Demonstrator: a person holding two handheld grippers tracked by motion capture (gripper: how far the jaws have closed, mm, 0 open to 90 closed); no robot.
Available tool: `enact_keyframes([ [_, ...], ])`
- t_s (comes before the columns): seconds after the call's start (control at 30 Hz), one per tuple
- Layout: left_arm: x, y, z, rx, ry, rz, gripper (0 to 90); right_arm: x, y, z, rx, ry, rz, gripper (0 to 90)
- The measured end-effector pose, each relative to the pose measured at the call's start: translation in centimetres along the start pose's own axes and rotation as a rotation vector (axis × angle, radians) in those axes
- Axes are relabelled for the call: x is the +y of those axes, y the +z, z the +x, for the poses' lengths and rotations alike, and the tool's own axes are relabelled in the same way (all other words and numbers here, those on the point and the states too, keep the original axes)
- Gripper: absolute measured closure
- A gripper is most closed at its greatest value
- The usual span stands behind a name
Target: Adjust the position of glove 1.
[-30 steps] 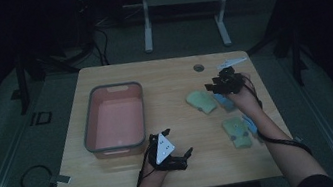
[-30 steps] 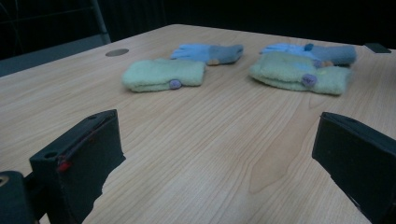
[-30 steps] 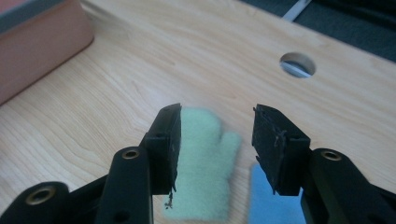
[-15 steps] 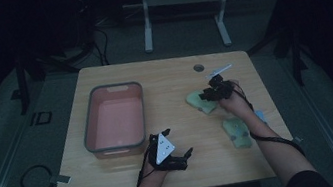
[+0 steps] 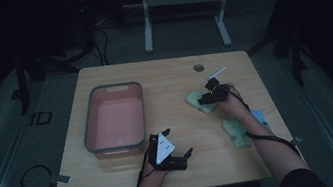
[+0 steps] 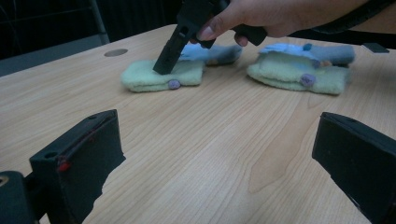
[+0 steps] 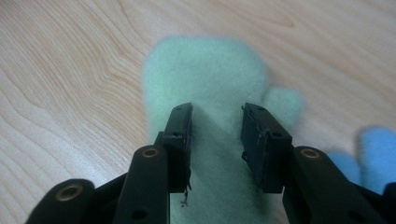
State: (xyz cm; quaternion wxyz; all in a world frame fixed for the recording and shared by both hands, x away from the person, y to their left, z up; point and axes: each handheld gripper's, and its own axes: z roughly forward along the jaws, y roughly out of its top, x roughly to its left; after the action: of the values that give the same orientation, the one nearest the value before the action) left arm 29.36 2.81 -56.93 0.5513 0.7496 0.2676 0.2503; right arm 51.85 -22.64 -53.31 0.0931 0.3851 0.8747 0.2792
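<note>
A pale green fuzzy mitten (image 5: 197, 103) (image 6: 163, 77) (image 7: 205, 70) lies flat on the right half of the wooden table (image 5: 168, 88). My right gripper (image 5: 204, 99) (image 7: 215, 109) points down onto it. Its jaws have just been closing and now stand partly apart, tips on the fabric, with a strip of green between them. A blue mitten (image 6: 215, 52) (image 7: 373, 149) lies right beside the green one. Nearer the person, a second green and blue pair (image 5: 237, 132) (image 6: 299, 72) is stacked. My left gripper (image 5: 176, 143) (image 6: 219, 123) rests near the front edge, open and with nothing in it.
A pink tub (image 5: 88, 128) with a grey rim stands on the table's left half. A round cable hole (image 5: 198, 67) sits near the far edge. Bare wood lies between the tub and the mittens. A cable (image 5: 28, 178) loops on the floor at the left.
My right gripper has come down and a little left, from above the mittens onto the green one. The left gripper has not moved.
</note>
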Motion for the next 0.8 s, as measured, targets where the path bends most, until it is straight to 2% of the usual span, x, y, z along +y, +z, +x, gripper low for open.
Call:
enact_keyframes([
  [0.17, 0.0, 0.0, 0.0, 0.001, 0.001, 0.001, 1.9, 0.2, 0.2, 0.3, -0.02, -0.023, 0.019, 73.3],
  [0.3, 0.0, 0.0, 0.0, 0.001, 0.001, 0.001, 1.9, 0.3, 0.2, 0.7, -0.048, -0.014, 0.022, 79.1],
  [0.5, 0.0, 0.0, 0.0, 0.003, -0.008, 0.001, 1.9, 0.7, 0.0, 1.4, -0.087, 0.052, 0.04, 85.4],
  [0.6, 0.0, 0.0, 0.0, 0.004, -0.009, 0.0, 1.9, 1.4, -1.0, 2.1, -0.093, 0.067, 0.02, 86.3],
  [0.67, 0.0, 0.0, 0.0, 0.005, -0.003, 0.001, 1.9, 2.2, -2.3, 2.7, -0.104, 0.072, -0.008, 86.4],
  [0.8, 0.0, 0.0, 0.0, 0.005, -0.008, -0.002, 1.9, 3.6, -5.4, 4.1, -0.133, 0.132, -0.092, 86.5],
])
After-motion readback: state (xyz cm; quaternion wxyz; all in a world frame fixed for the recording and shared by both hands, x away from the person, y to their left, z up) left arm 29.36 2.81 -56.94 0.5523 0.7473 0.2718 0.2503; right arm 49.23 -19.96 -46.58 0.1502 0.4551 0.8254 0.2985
